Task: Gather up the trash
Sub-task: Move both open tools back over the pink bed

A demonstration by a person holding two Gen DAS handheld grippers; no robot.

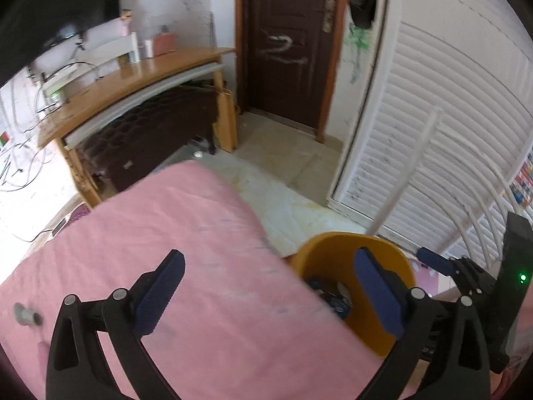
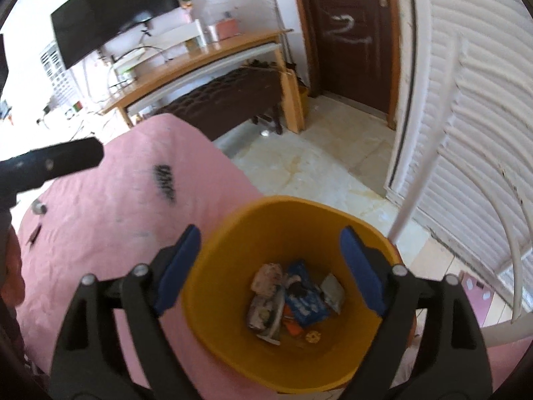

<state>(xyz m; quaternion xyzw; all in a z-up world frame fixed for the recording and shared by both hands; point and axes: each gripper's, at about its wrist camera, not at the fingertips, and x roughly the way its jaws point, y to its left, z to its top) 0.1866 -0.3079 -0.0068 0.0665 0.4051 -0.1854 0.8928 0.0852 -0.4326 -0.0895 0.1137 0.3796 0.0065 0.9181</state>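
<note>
Yellow bin (image 2: 286, 343), lower centre, beside the pink bed (image 2: 110, 233): holds wrappers (image 2: 304, 300). Right hand-held gripper (image 2: 269, 263) above it, spread wide, empty. Left hand-held gripper (image 1: 269, 283) gaping, empty.

Both cameras look forward and steeply down along their own claws. The left wrist view sits close over the pink bed (image 1: 173, 233), with the yellow bin (image 1: 333, 260) at its right. The right wrist view hangs near above that bin (image 2: 233, 266). Both share bed, bin, brown door (image 1: 286, 66) and wooden tabletop (image 2: 206, 56).
</note>
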